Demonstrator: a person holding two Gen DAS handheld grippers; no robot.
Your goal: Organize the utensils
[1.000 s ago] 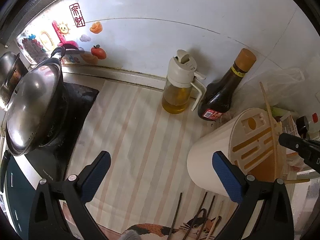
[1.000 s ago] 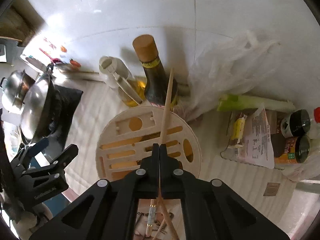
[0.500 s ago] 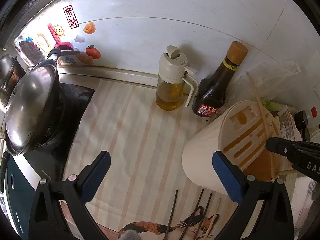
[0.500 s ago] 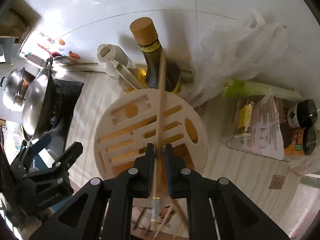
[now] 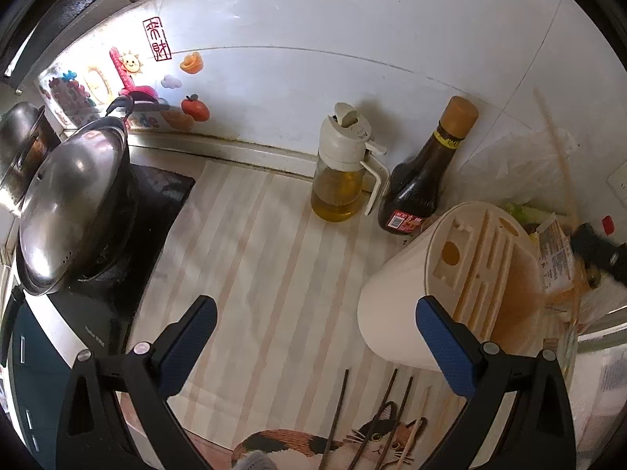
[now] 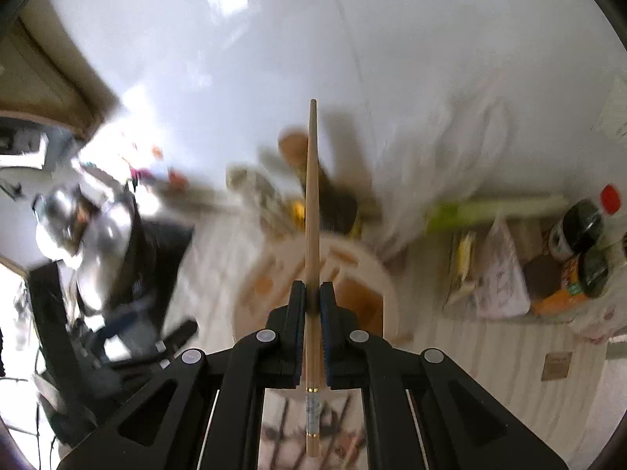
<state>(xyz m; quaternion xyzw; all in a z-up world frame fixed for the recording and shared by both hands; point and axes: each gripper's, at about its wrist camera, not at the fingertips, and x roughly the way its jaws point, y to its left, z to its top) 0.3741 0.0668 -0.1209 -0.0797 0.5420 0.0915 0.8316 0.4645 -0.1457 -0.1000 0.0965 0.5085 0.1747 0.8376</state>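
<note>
Striped counter mat [image 5: 250,274], white wall; right tongs [image 6: 312,305] clamp chopstick [image 6: 312,203], left tongs [image 5: 313,337] agape, empty.

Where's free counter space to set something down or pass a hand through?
Widest bare patch: the striped mat between the stove and the white utensil holder, in front of the oil dispenser. Crowded: loose chopsticks on the near edge, and packets and bottles right of the holder.

Pale wooden chopstick [image 6: 312,211] clamped lengthwise, tip up, above a cream slotted utensil holder [image 5: 399,313], seemingly clear of it, darker chopsticks [image 5: 364,419] flat on the mat
</note>
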